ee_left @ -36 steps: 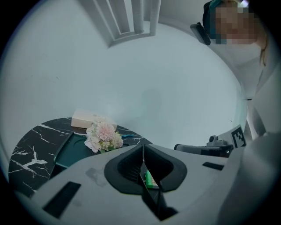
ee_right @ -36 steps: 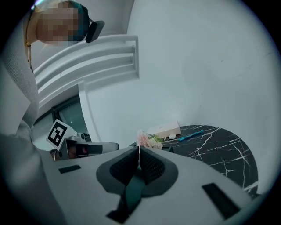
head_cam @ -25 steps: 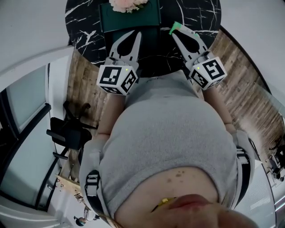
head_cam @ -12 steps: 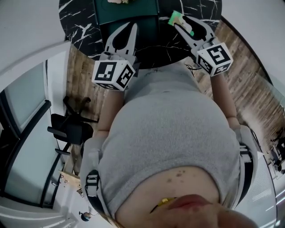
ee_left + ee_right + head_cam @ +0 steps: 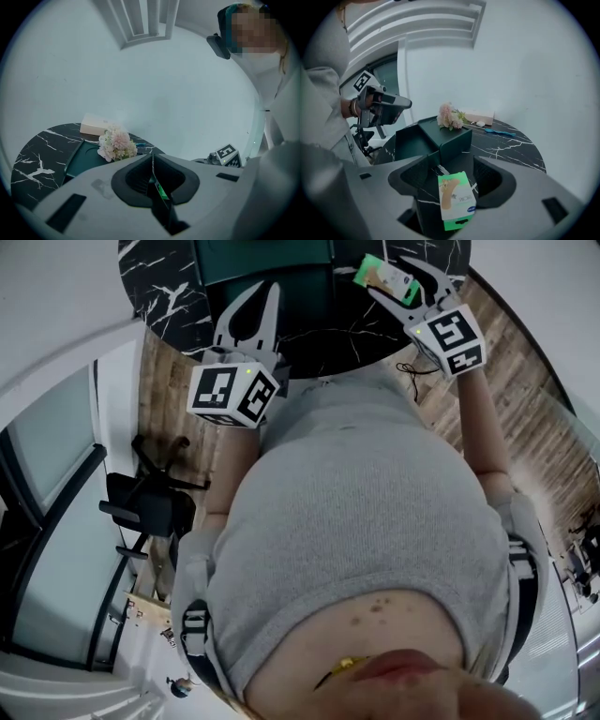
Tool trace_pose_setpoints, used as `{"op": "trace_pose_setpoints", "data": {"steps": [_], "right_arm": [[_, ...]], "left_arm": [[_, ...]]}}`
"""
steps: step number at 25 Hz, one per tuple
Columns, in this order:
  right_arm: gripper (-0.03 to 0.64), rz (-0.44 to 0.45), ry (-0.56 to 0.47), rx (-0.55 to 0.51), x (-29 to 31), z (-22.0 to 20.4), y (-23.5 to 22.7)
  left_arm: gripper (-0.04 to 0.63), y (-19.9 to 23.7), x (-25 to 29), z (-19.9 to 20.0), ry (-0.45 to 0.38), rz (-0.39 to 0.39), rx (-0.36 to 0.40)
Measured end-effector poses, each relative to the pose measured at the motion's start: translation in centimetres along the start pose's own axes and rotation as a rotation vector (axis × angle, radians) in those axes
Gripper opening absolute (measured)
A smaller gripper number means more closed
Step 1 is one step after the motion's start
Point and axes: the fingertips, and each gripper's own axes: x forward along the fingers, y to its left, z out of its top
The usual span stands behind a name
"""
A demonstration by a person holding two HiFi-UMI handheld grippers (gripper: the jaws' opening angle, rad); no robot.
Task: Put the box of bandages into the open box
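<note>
A round black marble table (image 5: 155, 282) with white veins stands against a plain white wall, with wood plank flooring (image 5: 516, 371) around its near edge and a black office chair (image 5: 150, 507) off to the left. The dark green open box (image 5: 440, 138) sits toward the middle of the table, its empty compartment facing the person, and bare marble runs from it to the table's right rim. The right gripper view also shows pink flowers (image 5: 449, 116) on the green box's far part, then a beige carton (image 5: 480, 116) and a slim blue item (image 5: 499, 132) near the far edge. The head view cuts these off. The box of bandages (image 5: 457, 200) stands upright just in front of the open box. It is between the jaws of the right gripper (image 5: 454, 171), which have just been opening and now stand wide, with a gap on each side of the carton. Its foot is hidden behind the gripper's body. That gripper tips down over the table's near right edge. The left gripper (image 5: 269, 292) is held nearly level over the near left edge, its jaws pressed together with nothing in them.
</note>
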Motion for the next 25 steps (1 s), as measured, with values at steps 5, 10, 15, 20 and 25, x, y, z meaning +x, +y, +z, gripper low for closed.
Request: {"op": "trace_pose_setpoints", "data": {"steps": [5,10,15,20,25], "right_arm": [[0.335,0.003,0.127,-0.106,1.4,-2.5,-0.8],[0.339,0.032,0.176,-0.128,2.3,-4.2,-1.0],[0.339,0.055,0.166,-0.146,3.0,-4.5,-1.0],[0.344,0.112,0.221,-0.181,3.8,-5.8,-0.5],[0.344,0.117,0.271,-0.192,4.2,-7.2,-0.9]], "left_arm": [[0.018,0.2,0.0,0.1,-0.012,0.005,-0.043],[0.018,0.5,-0.2,0.2,-0.017,0.023,-0.06],[0.018,0.6,-0.4,0.3,-0.022,0.034,-0.062],[0.018,0.8,-0.7,0.4,-0.029,0.049,-0.062],[0.018,0.9,-0.9,0.5,-0.037,0.058,-0.064]]}}
